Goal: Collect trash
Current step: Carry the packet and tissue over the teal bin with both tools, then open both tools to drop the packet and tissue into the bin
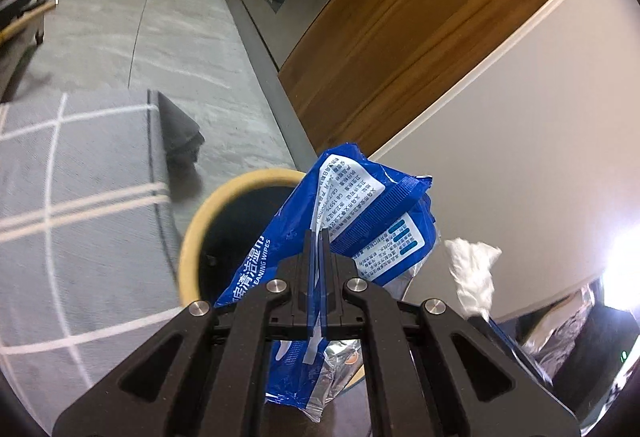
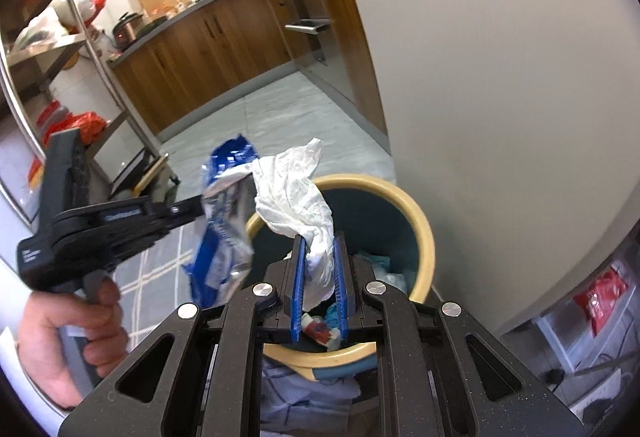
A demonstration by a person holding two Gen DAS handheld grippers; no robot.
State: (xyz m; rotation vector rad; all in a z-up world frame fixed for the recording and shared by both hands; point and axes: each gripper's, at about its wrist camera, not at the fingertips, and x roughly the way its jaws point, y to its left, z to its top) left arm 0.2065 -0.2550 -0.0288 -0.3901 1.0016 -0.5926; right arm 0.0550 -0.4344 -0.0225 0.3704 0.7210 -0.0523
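Left claw [image 1: 319, 237] tight on a crumpled blue wipes packet [image 1: 360, 205], right claw [image 2: 320, 249] pinching a wrinkled white tissue [image 2: 296, 193].

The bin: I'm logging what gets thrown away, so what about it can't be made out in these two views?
- Left wrist view: the bin is mostly hidden by the blue wipes packet; inside looks black.
- Right wrist view: the right claw and its white tissue cover the contents; visible scraps are too small to name.

A: What could be read on the blue wipes packet [image 1: 360, 205]?
B: It bore "EANING WIPES" beside large white Chinese characters, partly cut off; the panels' fine print was too small.
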